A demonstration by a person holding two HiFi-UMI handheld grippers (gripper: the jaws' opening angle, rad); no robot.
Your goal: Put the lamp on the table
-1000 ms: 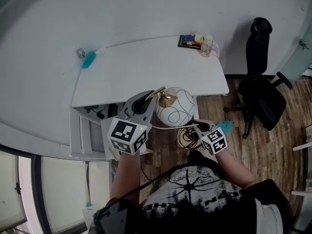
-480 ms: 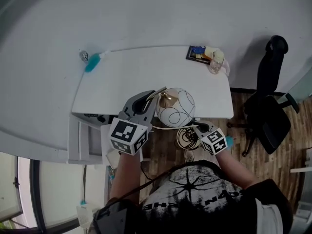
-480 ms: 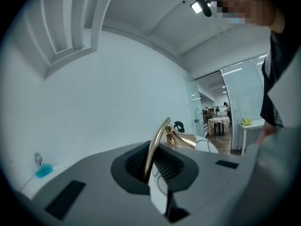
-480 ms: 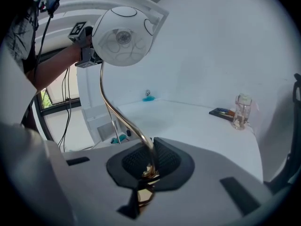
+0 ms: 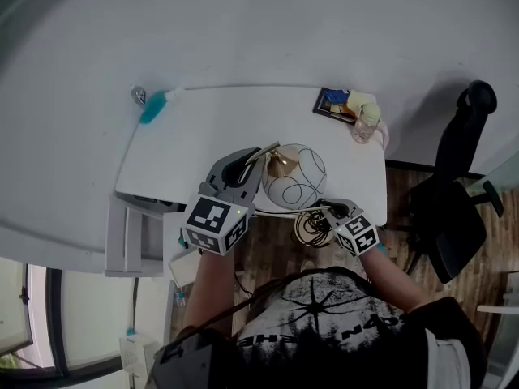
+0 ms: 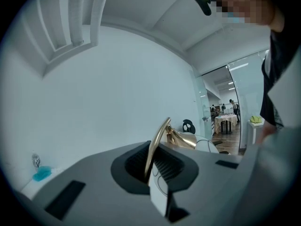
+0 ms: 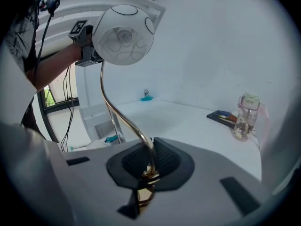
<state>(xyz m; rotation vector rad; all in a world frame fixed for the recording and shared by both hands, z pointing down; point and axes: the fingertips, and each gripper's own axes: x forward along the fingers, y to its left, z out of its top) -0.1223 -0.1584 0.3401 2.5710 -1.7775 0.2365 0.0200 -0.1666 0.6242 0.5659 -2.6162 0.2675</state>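
The lamp has a white globe shade (image 5: pixel 295 177) with thin black loops and a curved gold stem (image 7: pixel 113 107). I carry it in the air at the front edge of the white table (image 5: pixel 203 132), the shade partly over the tabletop. My left gripper (image 5: pixel 258 159) is shut on the gold stem (image 6: pixel 157 142) close to the shade. My right gripper (image 5: pixel 324 209) is shut on the stem's lower end (image 7: pixel 149 166). In the right gripper view the shade (image 7: pixel 123 35) hangs high, with the left gripper behind it.
On the table lie a teal duster (image 5: pixel 152 108) at the back left, and a dark book (image 5: pixel 334 104) and a clear bottle (image 5: pixel 365 123) at the back right. A coiled cable (image 5: pixel 312 227) hangs below the lamp. A black office chair (image 5: pixel 458 193) stands at the right, a white drawer unit (image 5: pixel 134 233) at the left.
Both grippers have carried the lamp toward the table. The shade, earlier in front of the edge, now overlaps the tabletop. Neither grip has changed.
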